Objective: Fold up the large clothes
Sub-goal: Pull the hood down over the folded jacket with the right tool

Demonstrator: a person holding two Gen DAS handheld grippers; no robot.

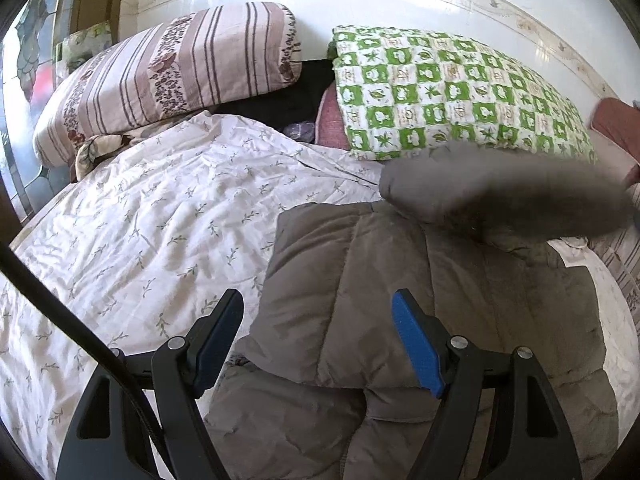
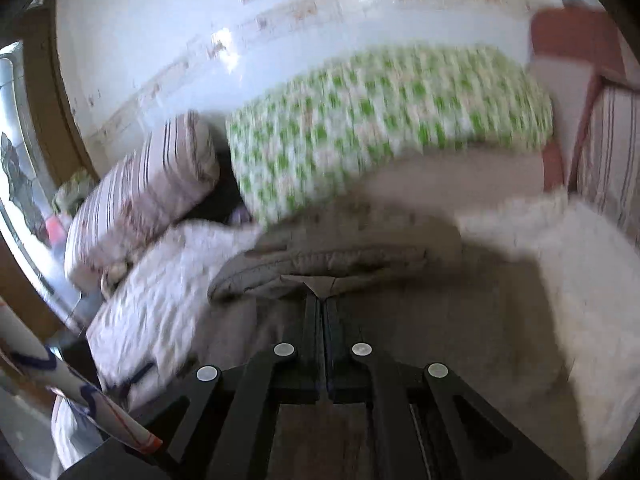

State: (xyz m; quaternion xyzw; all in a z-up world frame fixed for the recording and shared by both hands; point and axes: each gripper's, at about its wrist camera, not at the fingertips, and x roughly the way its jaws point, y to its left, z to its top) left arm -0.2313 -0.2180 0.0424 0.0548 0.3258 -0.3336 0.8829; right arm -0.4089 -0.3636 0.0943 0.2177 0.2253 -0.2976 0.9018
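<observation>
Grey padded jacket [image 1: 360, 280]: one, on my floral quilt [image 1: 140, 220]; its raised sleeve [image 1: 500, 196] blurs. My right gripper [image 2: 321, 300] is clamped on a jacket fold, its far side hidden. My left gripper [image 1: 318, 340] gapes wide, gripping nothing. Pillows: two, striped [image 1: 172, 76], green-checked [image 1: 448, 92].
</observation>
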